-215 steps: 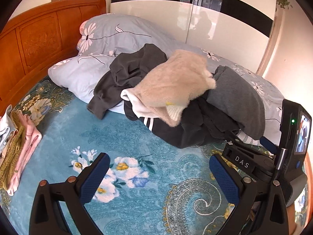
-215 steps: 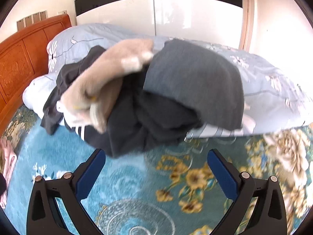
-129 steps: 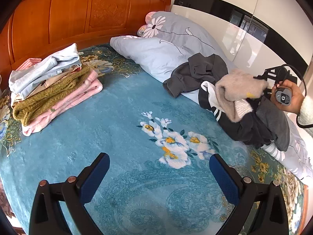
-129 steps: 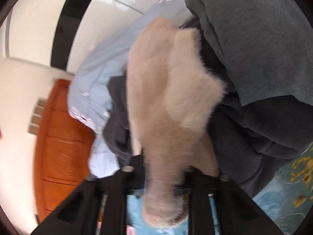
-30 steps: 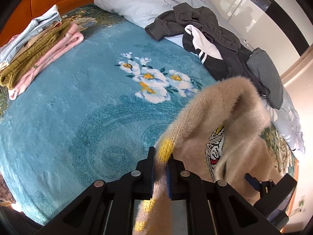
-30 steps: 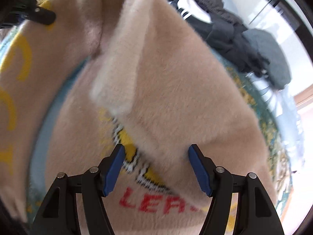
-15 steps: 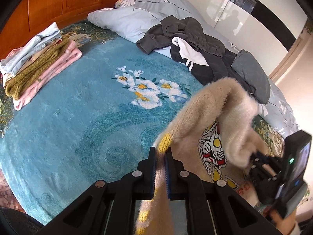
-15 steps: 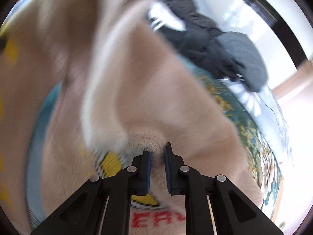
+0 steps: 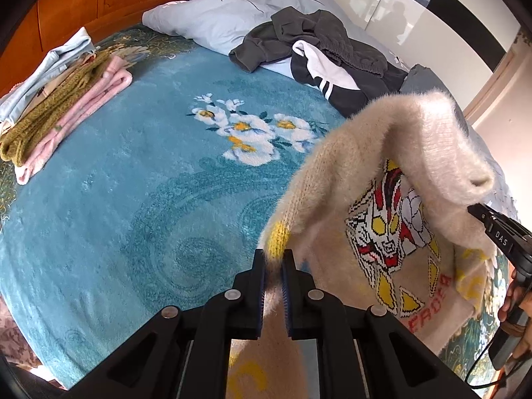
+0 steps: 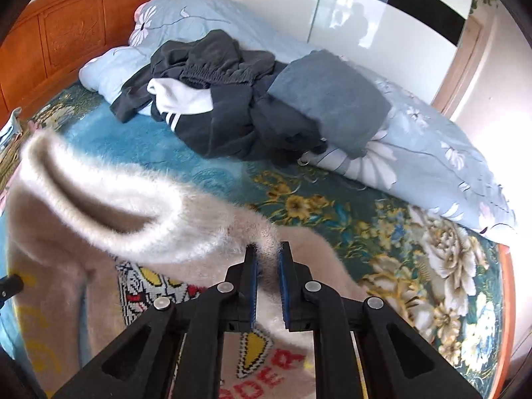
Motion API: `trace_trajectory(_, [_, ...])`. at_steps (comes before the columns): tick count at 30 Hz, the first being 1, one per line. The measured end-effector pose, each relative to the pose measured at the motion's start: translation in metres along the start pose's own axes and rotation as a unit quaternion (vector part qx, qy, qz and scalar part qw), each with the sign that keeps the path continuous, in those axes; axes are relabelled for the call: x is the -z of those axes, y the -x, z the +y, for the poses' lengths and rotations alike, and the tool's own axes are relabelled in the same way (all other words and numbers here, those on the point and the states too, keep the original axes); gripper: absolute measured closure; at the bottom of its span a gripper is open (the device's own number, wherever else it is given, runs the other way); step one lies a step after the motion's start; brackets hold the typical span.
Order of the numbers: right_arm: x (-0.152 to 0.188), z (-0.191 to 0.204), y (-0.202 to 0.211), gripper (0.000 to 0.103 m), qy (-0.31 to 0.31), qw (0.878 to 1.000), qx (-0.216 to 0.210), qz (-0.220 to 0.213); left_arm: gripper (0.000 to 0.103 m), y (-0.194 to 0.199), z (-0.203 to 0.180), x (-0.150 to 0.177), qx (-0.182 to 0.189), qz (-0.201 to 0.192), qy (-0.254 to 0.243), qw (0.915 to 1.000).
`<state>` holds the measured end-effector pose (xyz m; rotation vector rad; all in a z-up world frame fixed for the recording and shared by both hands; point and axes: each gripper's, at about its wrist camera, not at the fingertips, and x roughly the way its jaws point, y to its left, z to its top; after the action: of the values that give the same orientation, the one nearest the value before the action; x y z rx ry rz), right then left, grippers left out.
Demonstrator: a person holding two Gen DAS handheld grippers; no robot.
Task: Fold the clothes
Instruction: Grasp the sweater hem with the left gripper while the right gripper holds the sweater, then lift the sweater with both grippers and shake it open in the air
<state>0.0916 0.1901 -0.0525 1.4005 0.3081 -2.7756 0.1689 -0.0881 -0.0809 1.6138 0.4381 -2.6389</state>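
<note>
A fuzzy cream sweater (image 9: 392, 179) with a red, yellow and black knitted figure hangs between both grippers above the blue floral blanket (image 9: 133, 173). My left gripper (image 9: 273, 259) is shut on one edge of it, by a yellow knit patch. My right gripper (image 10: 267, 252) is shut on another edge of the sweater (image 10: 109, 212); it also shows in the left wrist view (image 9: 492, 229) at the far right. The sweater's lower part drapes toward the blanket.
A pile of dark unfolded clothes (image 9: 326, 53) (image 10: 239, 99) lies on light blue pillows (image 10: 415, 133) at the back. A stack of folded clothes (image 9: 63, 99) sits at the left by the wooden headboard (image 10: 60, 40).
The right gripper has pulled its edge of the sweater away from the left, spreading the garment wider. The knitted figure now faces the left wrist camera more openly.
</note>
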Motion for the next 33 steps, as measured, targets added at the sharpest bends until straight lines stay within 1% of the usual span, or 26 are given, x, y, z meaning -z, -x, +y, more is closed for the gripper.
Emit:
trace_trajectory(3, [0.005,0.007,-0.008,0.091,0.016,1.0,0.002,0.004,0.09,-0.012,-0.003,-0.001,-0.014,0.017,-0.011,0.9997])
trace_trajectory(6, [0.005,0.005,-0.01,0.091,0.013,1.0,-0.001,0.006,0.086,-0.026,-0.004,0.002,-0.027,0.042,-0.015,0.9987])
trace_trajectory(8, [0.003,0.002,-0.009,0.091,0.009,1.0,-0.001,0.005,0.085,-0.03,-0.004,0.006,-0.028,0.047,-0.016,0.9984])
trace_trajectory(10, [0.0,-0.001,-0.008,0.091,0.007,1.0,0.001,0.003,0.087,-0.028,-0.005,0.007,-0.032,0.04,-0.022,0.9985])
trace_trajectory(11, [-0.001,-0.001,-0.007,0.091,0.006,1.0,0.001,0.003,0.094,-0.025,-0.006,0.007,-0.036,0.034,-0.024,0.9985])
trace_trajectory(13, [-0.004,-0.002,-0.003,0.091,0.004,1.0,0.003,-0.002,0.094,-0.015,-0.008,0.004,-0.043,0.016,-0.026,0.9986])
trace_trajectory(15, [-0.008,-0.004,0.006,0.091,0.002,1.0,0.009,-0.016,0.095,0.003,-0.01,-0.002,-0.048,-0.013,-0.024,0.9984])
trace_trajectory(17, [-0.015,-0.009,0.021,0.092,0.0,0.999,0.02,-0.043,0.095,0.024,-0.014,-0.008,-0.052,-0.049,-0.03,0.997])
trace_trajectory(20, [-0.033,-0.025,0.053,0.092,-0.015,0.995,0.029,-0.09,0.095,0.069,-0.027,-0.022,-0.044,-0.119,-0.049,0.9907])
trace_trajectory(23, [-0.053,-0.047,0.086,0.092,-0.046,0.99,0.03,-0.129,0.095,0.122,-0.039,-0.038,-0.033,-0.193,-0.071,0.9782])
trace_trajectory(24, [-0.06,-0.056,0.099,0.092,-0.059,0.987,0.029,-0.144,0.095,0.14,-0.043,-0.043,-0.029,-0.217,-0.078,0.9726])
trace_trajectory(26, [-0.068,-0.069,0.128,0.092,-0.079,0.981,0.024,-0.177,0.095,0.178,-0.049,-0.047,-0.03,-0.267,-0.095,0.9584])
trace_trajectory(28, [-0.073,-0.079,0.16,0.092,-0.089,0.973,0.021,-0.213,0.095,0.209,-0.049,-0.047,-0.027,-0.304,-0.1,0.9471])
trace_trajectory(30, [-0.074,-0.084,0.192,0.092,-0.088,0.965,0.019,-0.245,0.095,0.23,-0.042,-0.041,-0.021,-0.324,-0.092,0.9413])
trace_trajectory(32, [-0.072,-0.085,0.217,0.093,-0.084,0.961,0.013,-0.264,0.095,0.241,-0.033,-0.033,-0.019,-0.333,-0.084,0.9389])
trace_trajectory(33, [-0.07,-0.085,0.227,0.092,-0.082,0.959,0.008,-0.271,0.095,0.244,-0.028,-0.026,-0.016,-0.334,-0.08,0.939])
